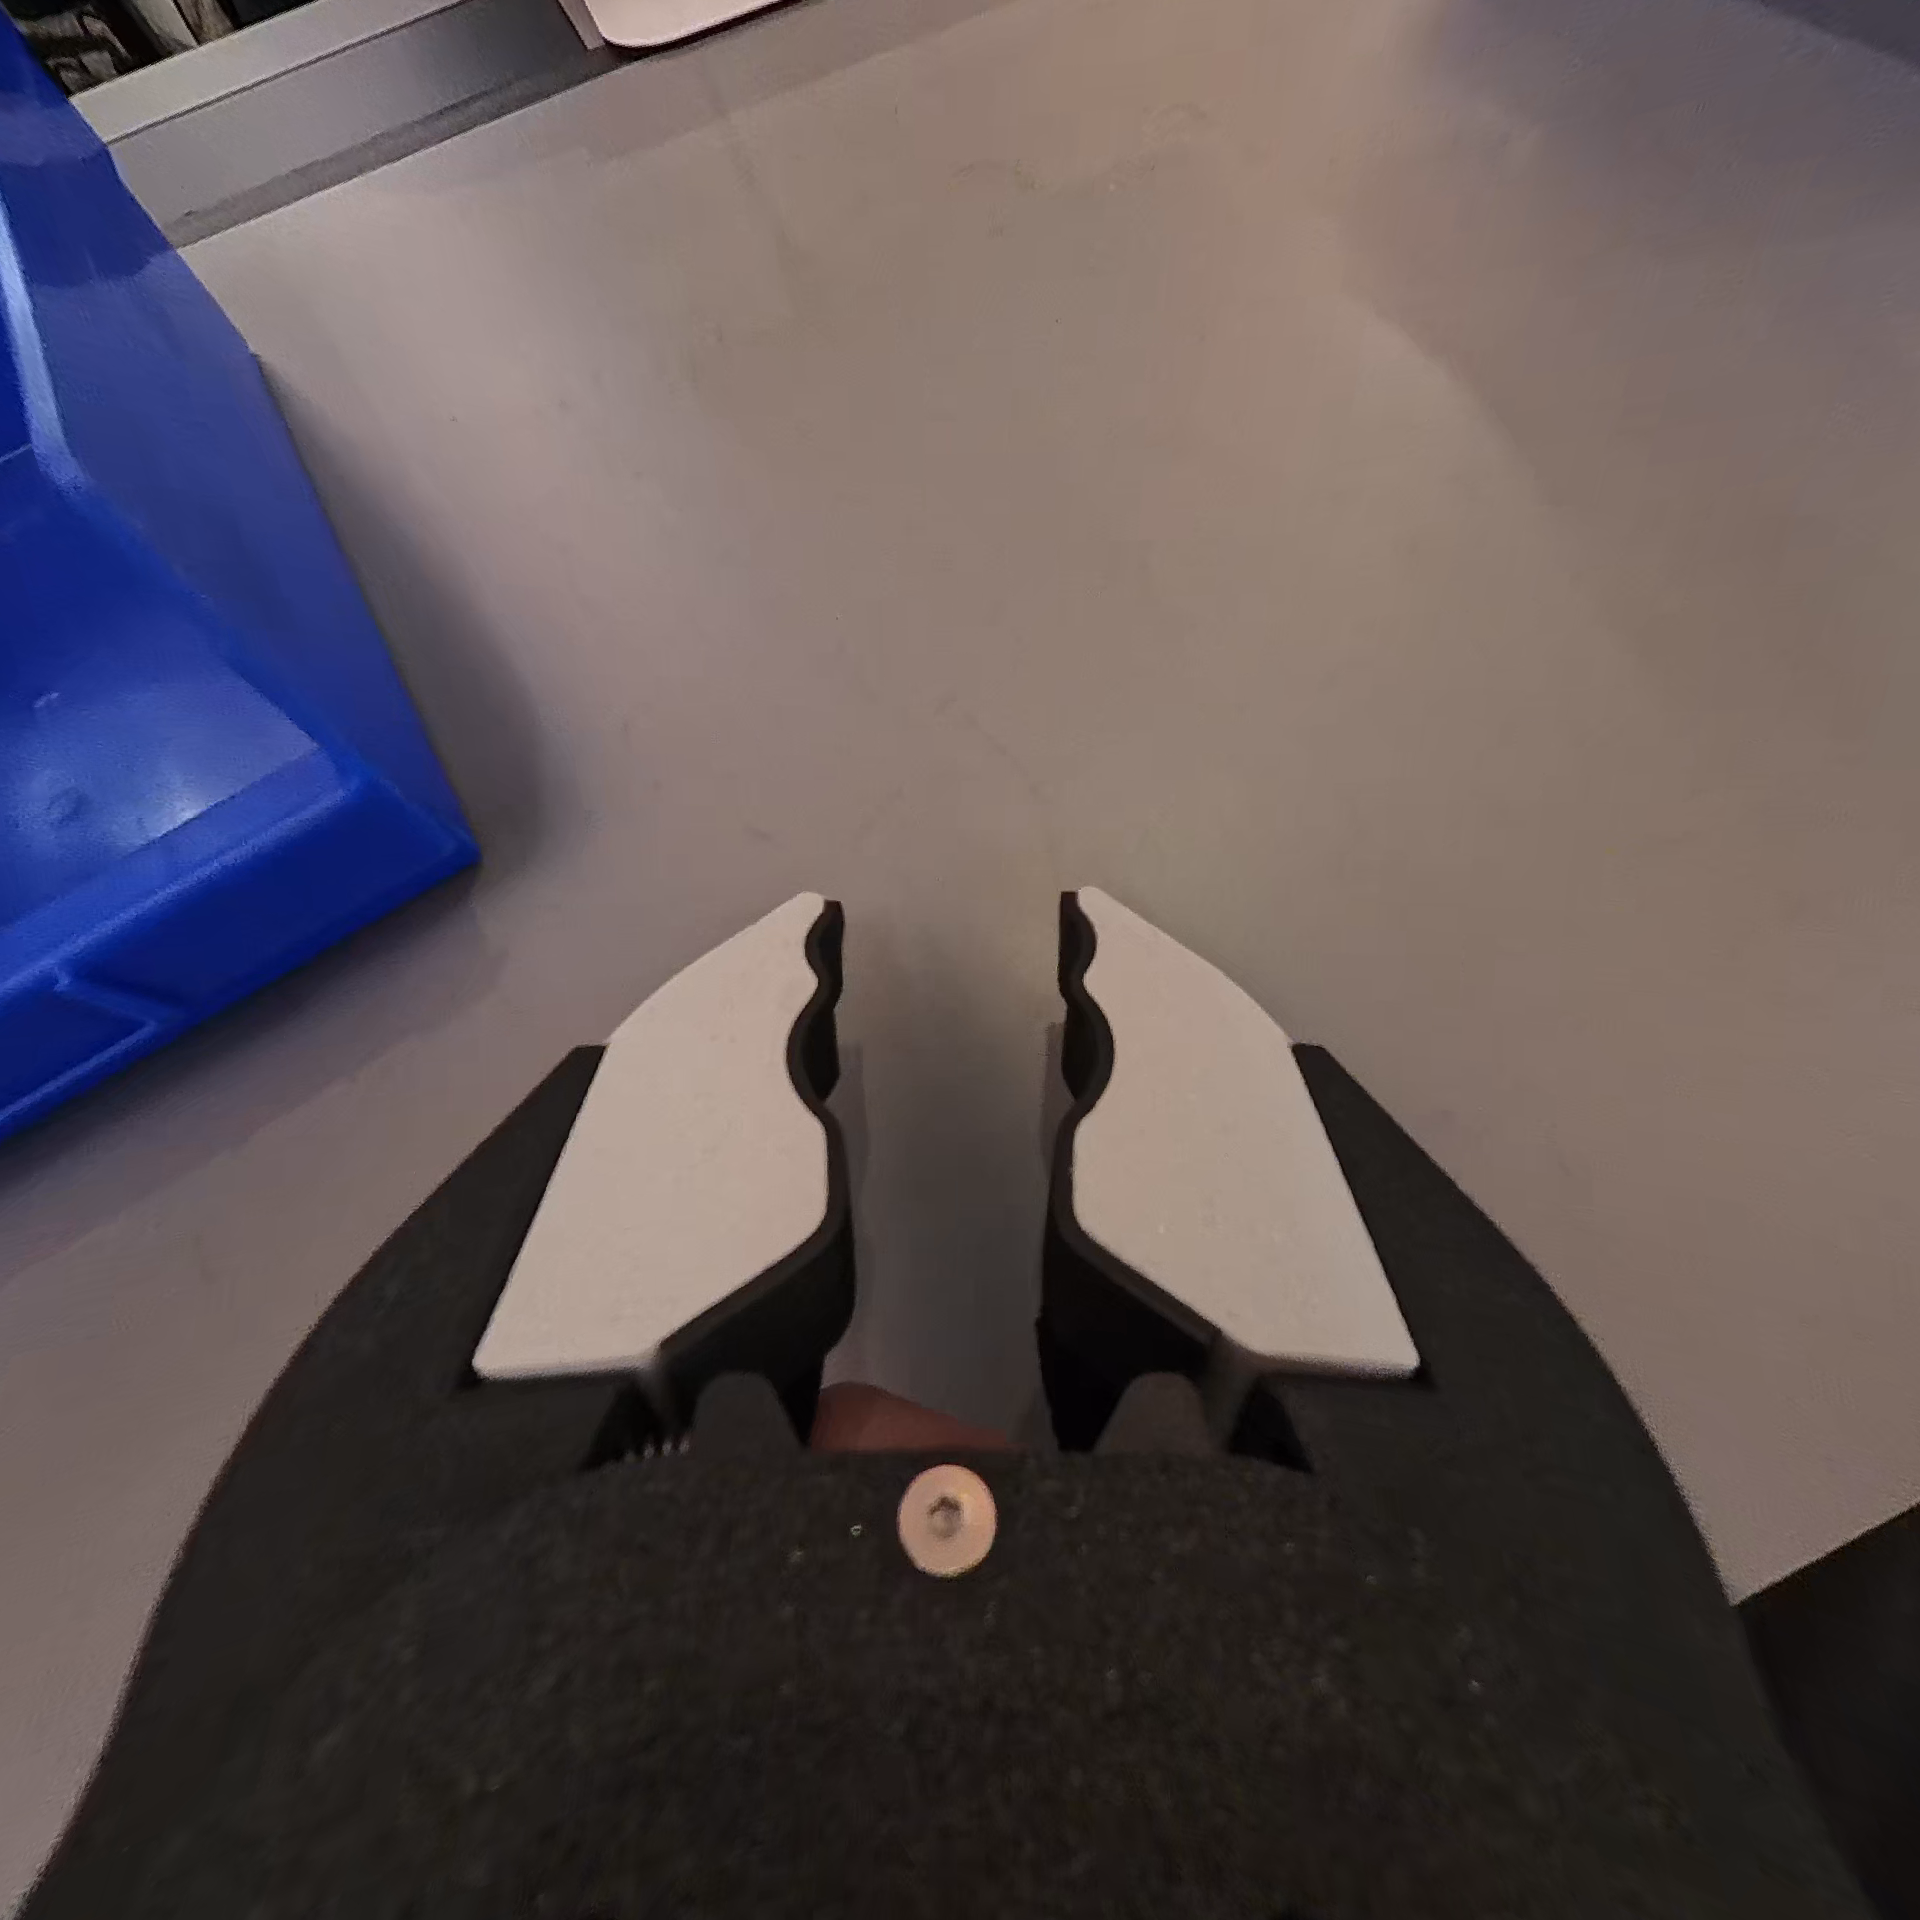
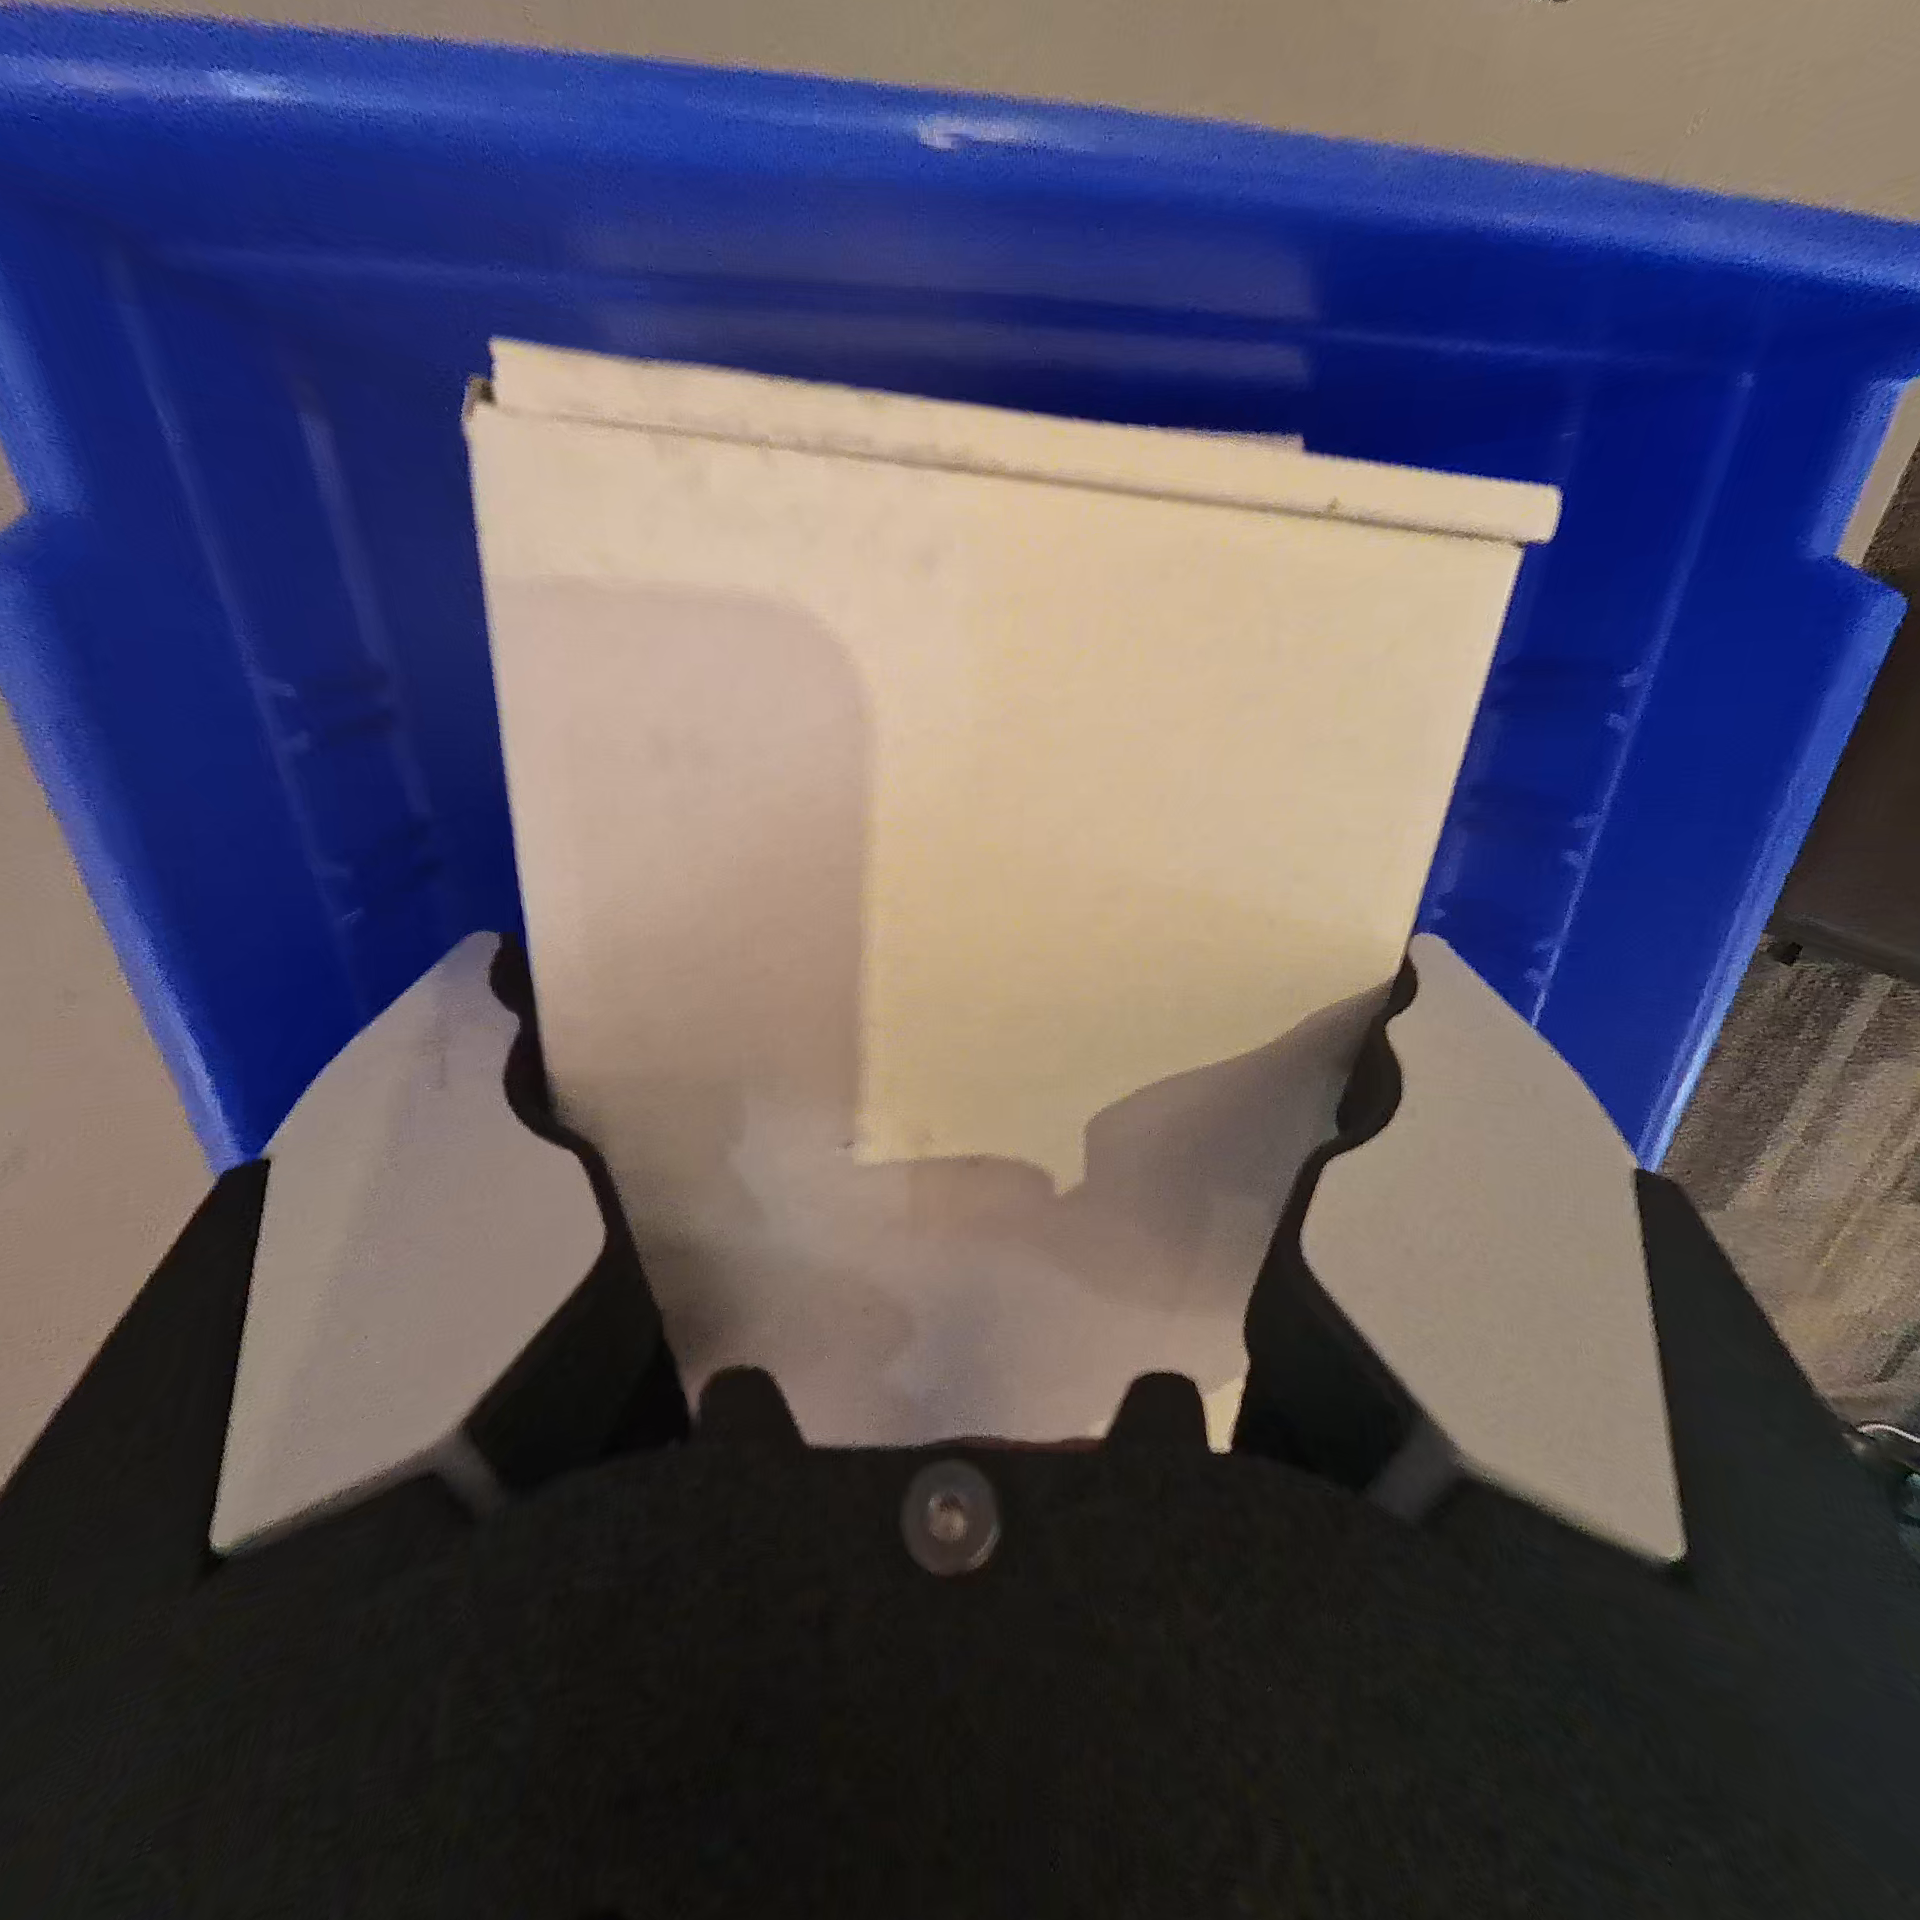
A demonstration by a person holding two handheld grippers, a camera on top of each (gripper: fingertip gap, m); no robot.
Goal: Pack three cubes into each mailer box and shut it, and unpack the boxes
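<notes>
In the right wrist view a closed white mailer box [image 2: 1039,727] sits between my right gripper's fingers, and both pads touch its sides. My right gripper [image 2: 951,987] holds the box in the mouth of a blue plastic bin [image 2: 935,229], whose walls surround it. In the left wrist view my left gripper [image 1: 951,914] hovers over the grey table [image 1: 1143,520] with its jaws partly apart and nothing between them. The blue bin [image 1: 156,675] is to its left. No cubes are in view.
A flat white cardboard piece [image 1: 675,21] lies at the far edge of the table. The table's near right corner [image 1: 1829,1507] drops to a dark floor. Carpet [image 2: 1787,1091] shows to the right of the bin. Across from one pair of fingers to the other is roughly 55 cm.
</notes>
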